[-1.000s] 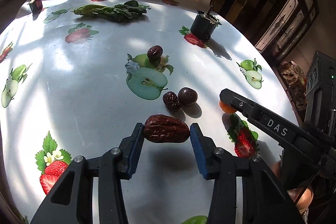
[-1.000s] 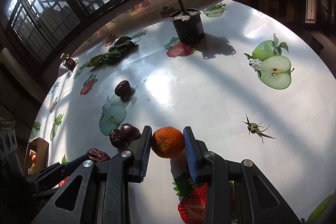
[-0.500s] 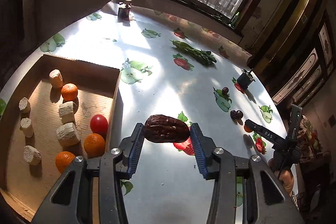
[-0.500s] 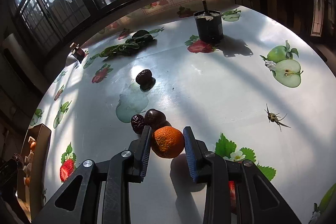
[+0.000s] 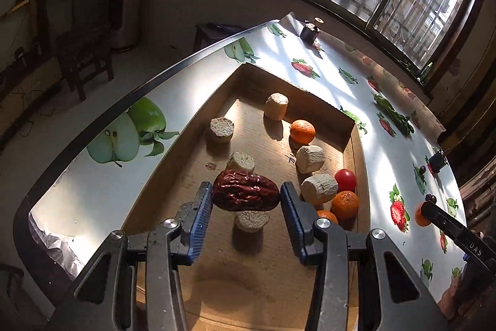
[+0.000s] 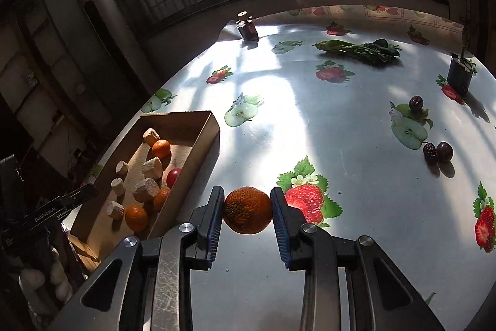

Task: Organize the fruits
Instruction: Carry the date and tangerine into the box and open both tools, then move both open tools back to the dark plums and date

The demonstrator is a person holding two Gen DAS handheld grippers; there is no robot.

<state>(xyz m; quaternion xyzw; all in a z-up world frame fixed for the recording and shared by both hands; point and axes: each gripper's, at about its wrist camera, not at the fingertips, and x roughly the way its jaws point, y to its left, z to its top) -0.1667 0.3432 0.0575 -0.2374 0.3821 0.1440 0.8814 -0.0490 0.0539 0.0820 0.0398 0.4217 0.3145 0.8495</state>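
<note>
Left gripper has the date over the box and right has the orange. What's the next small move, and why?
Probably lower the left gripper a little and open it. The red date it clamps hangs over the cardboard box, above the pale chunks, with bare floor nearer the camera. The right gripper holds its orange over the table, outside the box.

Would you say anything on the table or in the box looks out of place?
Nothing is spilled or damaged. The cardboard box mixes oranges and a red tomato with pale cut chunks that do not look like fruit.
</note>
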